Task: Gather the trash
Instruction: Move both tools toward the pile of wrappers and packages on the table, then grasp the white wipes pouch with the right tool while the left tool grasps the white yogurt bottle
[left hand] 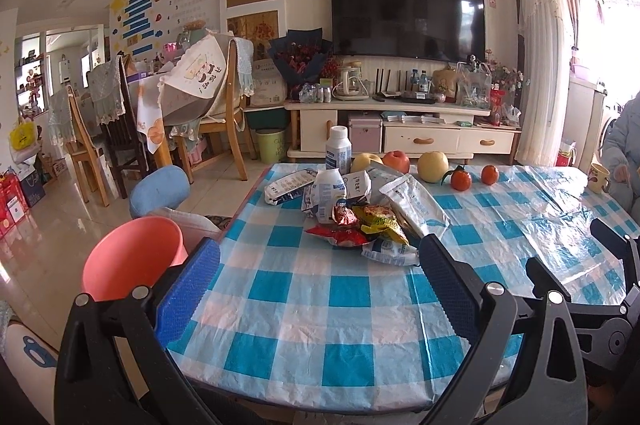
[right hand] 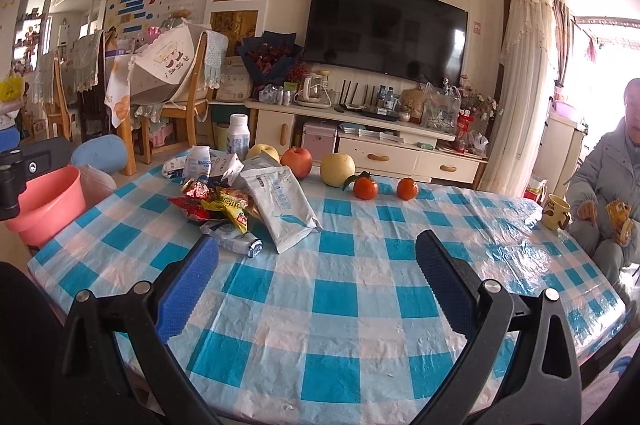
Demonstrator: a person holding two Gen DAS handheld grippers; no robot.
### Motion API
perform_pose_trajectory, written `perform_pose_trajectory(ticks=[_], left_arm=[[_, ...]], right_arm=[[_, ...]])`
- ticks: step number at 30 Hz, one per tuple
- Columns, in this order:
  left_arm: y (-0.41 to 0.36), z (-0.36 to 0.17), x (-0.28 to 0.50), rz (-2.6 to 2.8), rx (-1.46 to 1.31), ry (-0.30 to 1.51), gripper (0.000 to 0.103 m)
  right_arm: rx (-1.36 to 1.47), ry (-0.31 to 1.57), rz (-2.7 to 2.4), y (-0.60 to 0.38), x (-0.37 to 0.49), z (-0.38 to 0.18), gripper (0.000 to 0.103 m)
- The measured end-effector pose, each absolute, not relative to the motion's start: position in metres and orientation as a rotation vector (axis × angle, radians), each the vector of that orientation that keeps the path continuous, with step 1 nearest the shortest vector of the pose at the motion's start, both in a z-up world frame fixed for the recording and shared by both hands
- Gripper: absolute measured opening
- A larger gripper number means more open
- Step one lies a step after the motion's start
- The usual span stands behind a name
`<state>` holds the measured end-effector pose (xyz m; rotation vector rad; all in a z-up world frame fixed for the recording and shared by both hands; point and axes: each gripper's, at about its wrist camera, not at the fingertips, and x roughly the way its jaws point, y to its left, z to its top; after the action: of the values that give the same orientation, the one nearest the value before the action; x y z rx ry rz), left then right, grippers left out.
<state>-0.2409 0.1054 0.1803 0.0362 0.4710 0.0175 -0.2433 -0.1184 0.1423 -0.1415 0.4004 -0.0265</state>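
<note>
Non-task items on your table [right hand: 360, 305], checked blue-and-white cloth: along the far edge you have a pale apple [right hand: 263, 152], red apple [right hand: 296, 162], yellow apple [right hand: 337, 169], then two tangerines [right hand: 365, 187] [right hand: 407, 188]. Yellow mug [right hand: 555, 212] sits at the right edge. Beyond the table: TV [right hand: 384, 27] on the wall, seated person [right hand: 612, 185] at right.

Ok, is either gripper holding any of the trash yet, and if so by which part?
Nothing is held. The left gripper and right gripper are both open above the checked tablecloth, with the wrapper pile untouched ahead of them.
</note>
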Motion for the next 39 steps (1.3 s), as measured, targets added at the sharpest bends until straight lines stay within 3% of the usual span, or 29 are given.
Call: perform_pose_trajectory(ticks=[12,21,39], left_arm=[[0.103,0.146,-0.217,0.025,0.049,0.531,0.098],[0.125,0.11,-0.196,-0.054,-0.08,0.527,0.098],[0.144,0.09,-0.086,-0.156,-0.136,0.642,0.098]], right_arm=[[-0.134,0.486,-0.001,-0.121,-0.225,0.125,0.099],[0.01,0.724,0.096,-0.135,-0.191,0.092,0.099],[0.116,0.708,0.214,-0.156,-0.162,0.091,0.099]])
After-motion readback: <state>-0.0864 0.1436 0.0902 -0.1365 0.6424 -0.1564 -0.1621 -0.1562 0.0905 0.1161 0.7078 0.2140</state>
